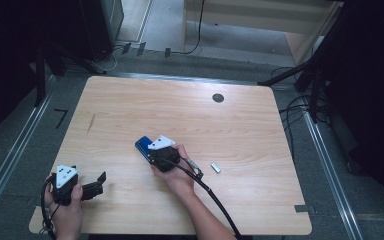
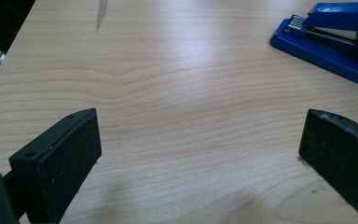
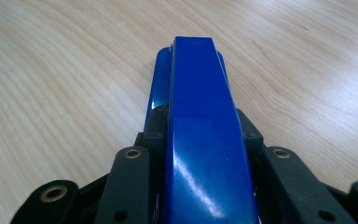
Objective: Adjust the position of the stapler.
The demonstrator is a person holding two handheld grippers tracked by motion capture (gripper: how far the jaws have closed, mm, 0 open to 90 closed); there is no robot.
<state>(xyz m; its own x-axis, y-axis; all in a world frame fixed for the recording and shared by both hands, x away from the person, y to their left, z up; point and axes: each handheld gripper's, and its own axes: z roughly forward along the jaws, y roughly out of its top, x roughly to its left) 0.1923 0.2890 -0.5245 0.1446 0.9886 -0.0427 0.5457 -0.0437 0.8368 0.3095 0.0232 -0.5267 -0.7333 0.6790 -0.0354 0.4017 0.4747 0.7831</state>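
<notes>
stapler (image 3: 200, 126): glossy blue plastic (metal inside) | tabletop (image 1: 190, 115): pale smooth wood grain | tongs (image 2: 200, 154): matt black pads

The right gripper (image 1: 152, 150), held in the person's right hand (image 1: 177, 172) at mid-tabletop, points up and left with its fingers (image 3: 130, 182) clamped tight. The left gripper (image 1: 99, 184), gripped by the left hand (image 1: 66, 205) near the front left corner, aims right, fingers (image 2: 56, 161) spread wide.
</notes>
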